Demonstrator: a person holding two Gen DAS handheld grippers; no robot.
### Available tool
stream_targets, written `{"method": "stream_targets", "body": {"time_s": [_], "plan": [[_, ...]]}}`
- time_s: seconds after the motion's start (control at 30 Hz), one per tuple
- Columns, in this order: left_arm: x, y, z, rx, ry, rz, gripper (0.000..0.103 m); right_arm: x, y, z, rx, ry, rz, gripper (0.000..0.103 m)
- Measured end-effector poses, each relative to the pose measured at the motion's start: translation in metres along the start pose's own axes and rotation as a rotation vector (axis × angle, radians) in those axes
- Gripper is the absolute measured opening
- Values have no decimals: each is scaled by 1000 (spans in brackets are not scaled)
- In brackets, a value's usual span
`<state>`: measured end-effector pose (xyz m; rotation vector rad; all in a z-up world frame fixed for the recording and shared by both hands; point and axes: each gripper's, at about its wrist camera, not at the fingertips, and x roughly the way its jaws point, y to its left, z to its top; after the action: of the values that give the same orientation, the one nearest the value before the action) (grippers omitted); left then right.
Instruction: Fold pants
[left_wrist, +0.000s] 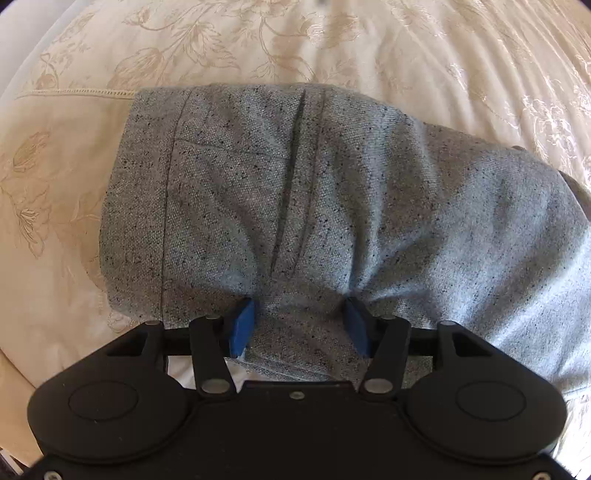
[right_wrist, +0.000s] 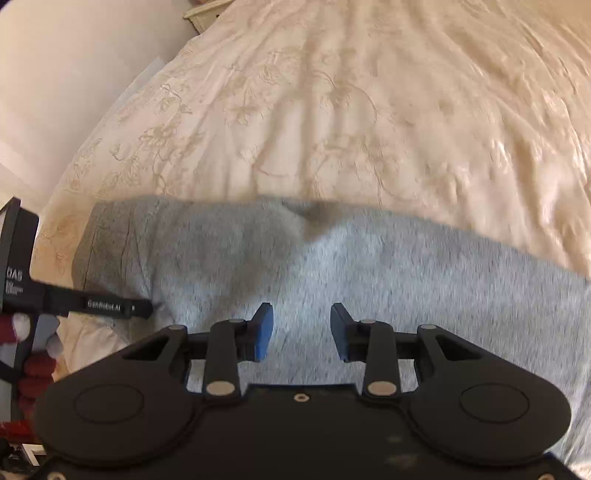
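Where bedspread (right_wrist: 332, 110) shows, pants (right_wrist: 332, 266) lie crosswise (blurred).

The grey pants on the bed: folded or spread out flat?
Folded: the grey pants lie doubled in layers on the bedspread, bunched between the left gripper pads.

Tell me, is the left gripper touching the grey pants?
Touching. The left wrist view shows the left gripper with both blue fingers pressed into a bunched fold of the grey pants.

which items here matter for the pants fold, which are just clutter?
Job:
- grey pants
- left claw, bunched fabric between its pads
- right claw, open above the pants

Just there:
- cream floral bedspread
- red items at bed edge
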<state>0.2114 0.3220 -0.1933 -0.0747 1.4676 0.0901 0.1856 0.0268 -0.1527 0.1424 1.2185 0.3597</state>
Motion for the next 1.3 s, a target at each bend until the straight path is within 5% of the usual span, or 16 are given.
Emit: {"method": "stream_targets", "body": {"time_s": [0.33,0.67,1.0,1.3], "plan": [[-1,-7,-5,29,-23,40,61,59,9,81,-20,-45,-31,36],[-1,-5,-11,26,-25,16,62,73,28,13,-118,105,-31,36],[5,-11,-6,25,-20,3,64,56,33,70,-175,-46,-37,36],[6,2,-13,31,-29,-14,65,90,38,68,-208,93,37,32]]}}
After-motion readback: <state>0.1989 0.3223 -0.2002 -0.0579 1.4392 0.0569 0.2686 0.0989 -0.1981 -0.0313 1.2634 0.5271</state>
